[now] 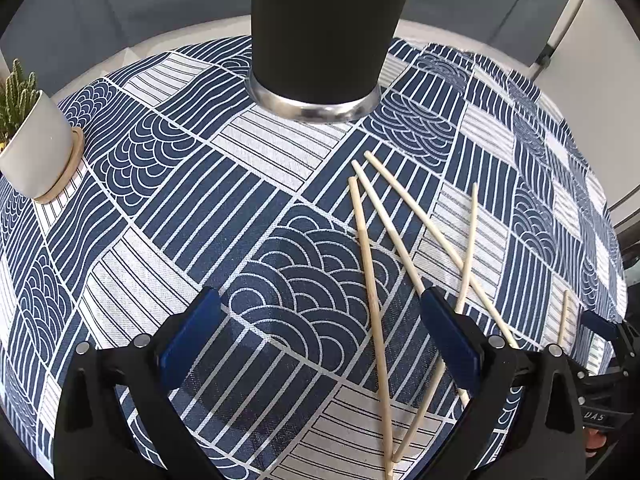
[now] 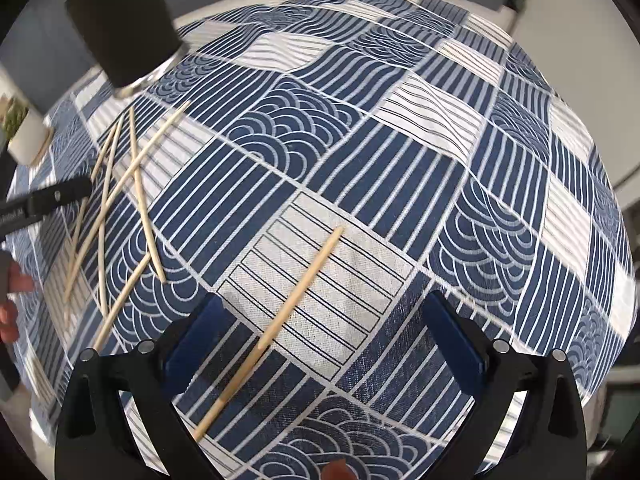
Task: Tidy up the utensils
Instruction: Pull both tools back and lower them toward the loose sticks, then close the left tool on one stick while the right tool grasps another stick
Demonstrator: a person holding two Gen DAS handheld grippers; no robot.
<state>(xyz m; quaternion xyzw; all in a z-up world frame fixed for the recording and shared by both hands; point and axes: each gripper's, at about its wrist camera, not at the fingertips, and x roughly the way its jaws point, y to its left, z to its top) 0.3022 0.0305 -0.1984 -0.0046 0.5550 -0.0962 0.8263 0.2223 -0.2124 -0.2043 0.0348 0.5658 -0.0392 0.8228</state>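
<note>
Here both grippers — left gripper [image 1: 320, 328], right gripper [image 2: 324, 328] — gape apart; one chopstick [image 2: 280, 320] lies between the right's fingers.

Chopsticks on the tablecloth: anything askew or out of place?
Yes. The chopsticks lie loose and crossed in a heap on the tablecloth, none visibly in the black cup. One stray chopstick lies apart from the heap, between the open fingers of the right hand-held gripper. Nothing looks broken or spilled.
</note>
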